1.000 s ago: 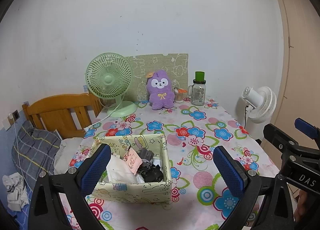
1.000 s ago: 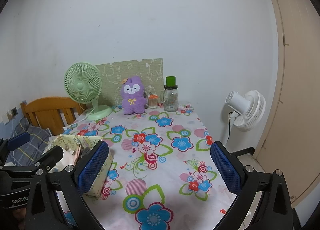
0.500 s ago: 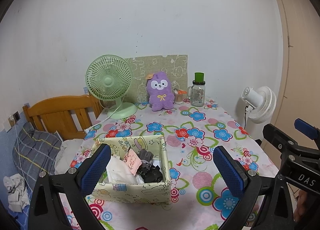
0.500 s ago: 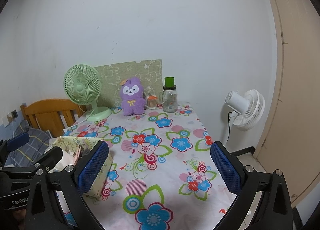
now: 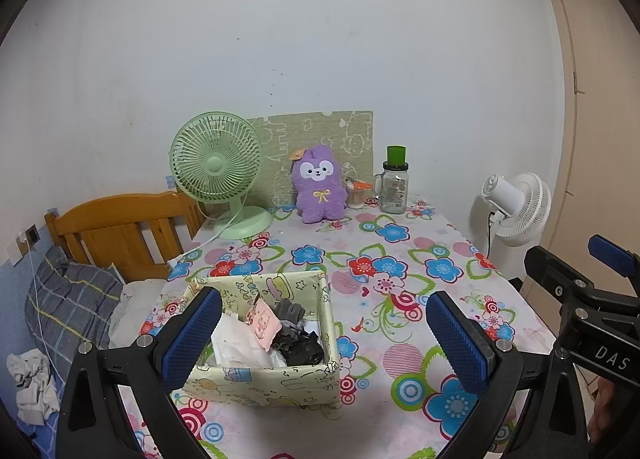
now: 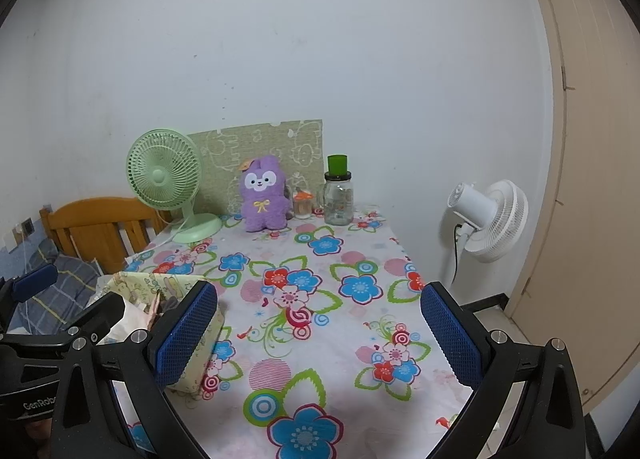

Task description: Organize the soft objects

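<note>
Left gripper: fingers set wide apart, holding nothing, raised above the near part of the counter. Between and beyond the fingers stands the box, an open fabric box with a cartoon print, on the near-left area of the counter. The box holds soft items: white cloth, a pink piece and dark grey pieces, piled loosely.

Right gripper: fingers set wide apart, holding nothing, raised above the flowered cloth. The box lies at the left of this view, partly hidden behind the left finger.

The plush, a purple toy, sits upright at the far edge of the counter, against a green panel. A green fan stands to its left. A small cup and a jar with a green lid stand just to its right. A white fan stands beyond the counter's right edge.
</note>
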`<move>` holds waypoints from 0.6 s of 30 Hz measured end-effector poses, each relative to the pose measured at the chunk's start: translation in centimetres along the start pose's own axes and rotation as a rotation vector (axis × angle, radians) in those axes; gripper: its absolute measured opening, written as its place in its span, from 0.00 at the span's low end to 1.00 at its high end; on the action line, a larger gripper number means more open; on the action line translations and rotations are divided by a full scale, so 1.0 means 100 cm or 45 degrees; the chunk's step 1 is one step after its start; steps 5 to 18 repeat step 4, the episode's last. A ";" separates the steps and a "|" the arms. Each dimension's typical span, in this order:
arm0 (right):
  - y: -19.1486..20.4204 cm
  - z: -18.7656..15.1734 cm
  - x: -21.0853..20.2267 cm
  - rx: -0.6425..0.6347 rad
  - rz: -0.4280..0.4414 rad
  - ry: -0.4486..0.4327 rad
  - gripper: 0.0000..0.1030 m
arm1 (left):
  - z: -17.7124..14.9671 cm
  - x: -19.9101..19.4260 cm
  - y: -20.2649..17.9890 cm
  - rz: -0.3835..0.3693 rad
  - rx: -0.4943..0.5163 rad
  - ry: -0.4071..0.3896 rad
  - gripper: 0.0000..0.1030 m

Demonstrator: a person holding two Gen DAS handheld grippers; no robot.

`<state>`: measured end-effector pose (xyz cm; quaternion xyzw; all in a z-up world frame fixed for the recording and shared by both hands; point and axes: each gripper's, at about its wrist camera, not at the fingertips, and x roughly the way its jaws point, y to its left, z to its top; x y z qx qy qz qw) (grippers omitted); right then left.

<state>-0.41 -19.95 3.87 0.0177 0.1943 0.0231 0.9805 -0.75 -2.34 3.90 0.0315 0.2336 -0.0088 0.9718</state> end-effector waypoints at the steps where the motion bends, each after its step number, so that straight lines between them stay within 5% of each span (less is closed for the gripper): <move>1: 0.000 0.000 0.000 0.002 0.001 0.001 1.00 | 0.000 0.000 0.000 0.001 0.000 0.001 1.00; 18: -0.002 0.000 0.001 0.010 0.008 0.005 1.00 | 0.000 -0.001 -0.002 0.006 0.006 -0.004 1.00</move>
